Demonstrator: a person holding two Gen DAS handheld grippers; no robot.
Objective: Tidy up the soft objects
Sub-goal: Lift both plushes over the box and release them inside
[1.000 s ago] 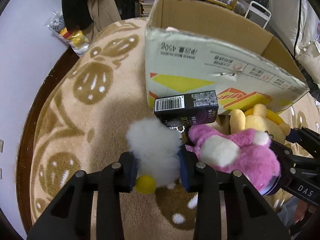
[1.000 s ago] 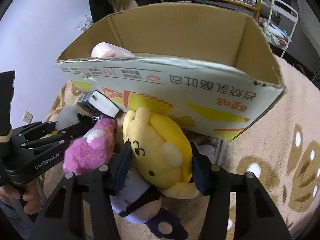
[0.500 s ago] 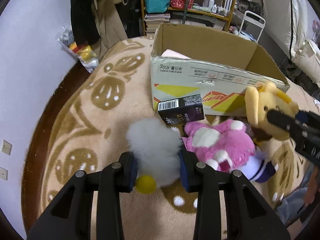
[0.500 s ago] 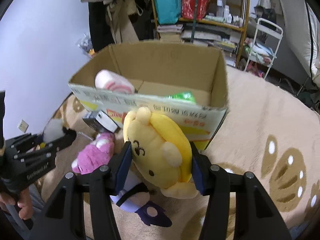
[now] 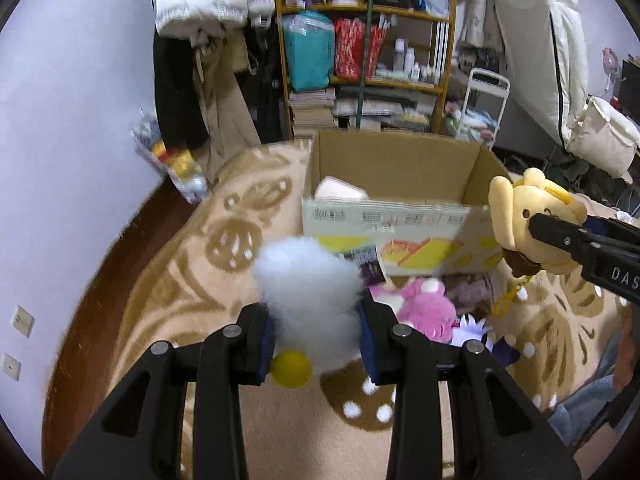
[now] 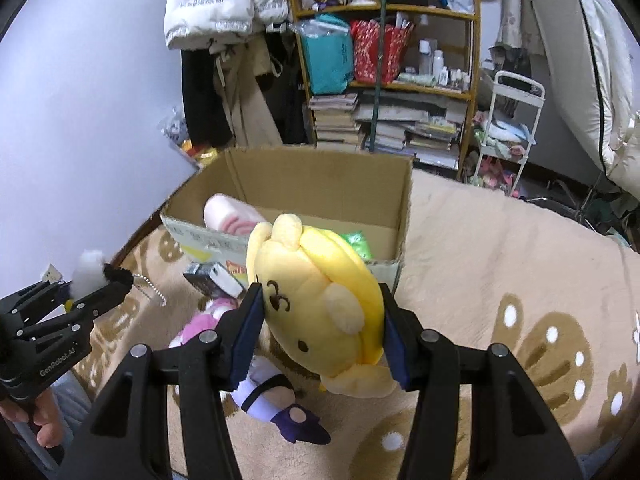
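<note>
My left gripper is shut on a white fluffy toy with a yellow ball, held above the rug in front of the open cardboard box. My right gripper is shut on a yellow plush bear, lifted at the box's near right corner; the bear shows in the left wrist view. A pink plush and a white-and-purple plush lie on the rug below. A pink-white soft item and a green item lie inside the box.
A dark small carton leans against the box front. The beige patterned rug spreads to the right. A cluttered shelf, hanging coats and a white cart stand behind the box.
Both grippers have risen well above the rug, each carrying its toy. The yellow bear has come off the pile and now hangs near the box's rim. The pink plush stays down.
</note>
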